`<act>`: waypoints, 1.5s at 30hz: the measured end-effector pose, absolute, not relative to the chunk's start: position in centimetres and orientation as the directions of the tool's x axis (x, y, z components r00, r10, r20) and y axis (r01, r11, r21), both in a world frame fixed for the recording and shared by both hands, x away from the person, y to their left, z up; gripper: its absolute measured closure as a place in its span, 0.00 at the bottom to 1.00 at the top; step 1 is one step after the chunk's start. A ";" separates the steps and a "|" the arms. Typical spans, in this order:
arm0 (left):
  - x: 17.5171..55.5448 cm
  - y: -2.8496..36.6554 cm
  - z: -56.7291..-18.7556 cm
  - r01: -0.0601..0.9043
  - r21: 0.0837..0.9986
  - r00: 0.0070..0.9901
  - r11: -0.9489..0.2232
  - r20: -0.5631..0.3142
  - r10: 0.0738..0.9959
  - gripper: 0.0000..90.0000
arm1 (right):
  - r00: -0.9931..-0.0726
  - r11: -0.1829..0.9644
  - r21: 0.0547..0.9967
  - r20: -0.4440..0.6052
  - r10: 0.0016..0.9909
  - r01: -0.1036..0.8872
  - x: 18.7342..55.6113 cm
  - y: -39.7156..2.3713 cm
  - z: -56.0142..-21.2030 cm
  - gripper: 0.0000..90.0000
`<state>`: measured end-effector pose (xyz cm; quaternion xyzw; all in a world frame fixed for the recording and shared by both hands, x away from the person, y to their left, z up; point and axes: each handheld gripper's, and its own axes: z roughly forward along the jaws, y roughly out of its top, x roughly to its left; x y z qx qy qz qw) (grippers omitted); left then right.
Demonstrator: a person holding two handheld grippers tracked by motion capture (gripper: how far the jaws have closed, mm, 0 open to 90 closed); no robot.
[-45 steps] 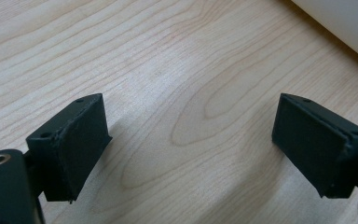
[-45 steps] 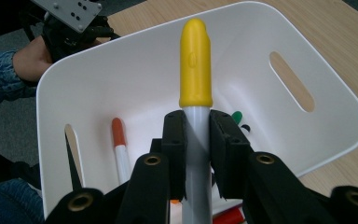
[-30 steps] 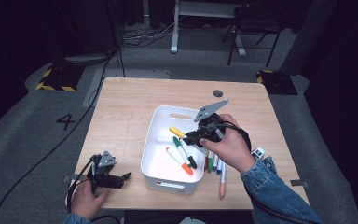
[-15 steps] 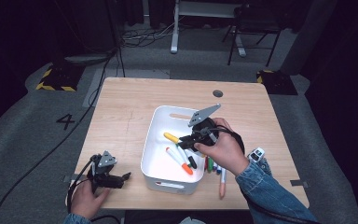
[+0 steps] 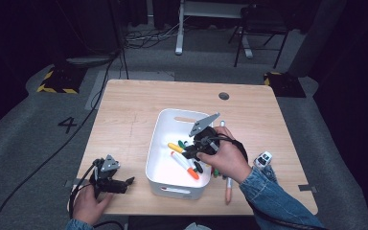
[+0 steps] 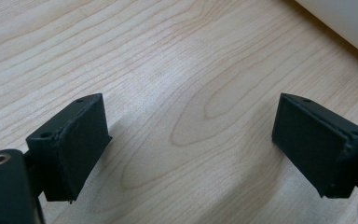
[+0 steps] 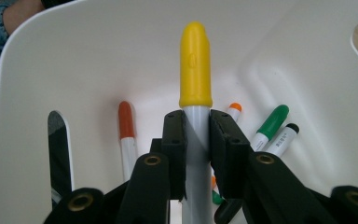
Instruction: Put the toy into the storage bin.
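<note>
Since a second ago our right tool (image 5: 188, 152) has carried the yellow-capped grey marker (image 5: 176, 147) leftward and lower over the white plastic bin (image 5: 159, 143); our left tool (image 5: 127, 182) has stayed where it was.

Nearest us, at the lower left of the high view, our left hand (image 5: 87, 205) rests that left tool on the pale wooden surface (image 5: 124, 115), close to the front edge and just left of the bin. In the left gripper view its two black jaws stand wide apart over bare wood grain with nothing between them, and a corner of the white bin shows at the upper right.

At lower centre of the high view, our right hand (image 5: 225, 158) holds the right tool over the bin's right half. In the right gripper view the jaws are closed tight on the grey barrel of the marker (image 7: 195, 74), whose yellow cap rises above them in the middle of the frame, pointing toward the bin's white wall. Whether the marker touches the bin floor we cannot tell.

Beneath it on the bin floor lie an orange-capped white marker (image 7: 126, 130), a green-capped marker (image 7: 271, 123) and a black-capped marker (image 7: 282, 138).

Right of the bin, a few more markers (image 5: 228, 189) lie on the surface beside our denim sleeve (image 5: 268, 191).
</note>
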<state>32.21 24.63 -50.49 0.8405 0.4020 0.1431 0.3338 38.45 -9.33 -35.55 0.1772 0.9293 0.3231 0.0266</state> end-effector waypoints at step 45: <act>32.2 24.6 -50.5 0.587 0.674 0.633 -0.448 -0.037 0.773 0.12 | -0.913 0.703 0.636 0.003 0.409 0.317 36.0 -11.2 -33.8 0.61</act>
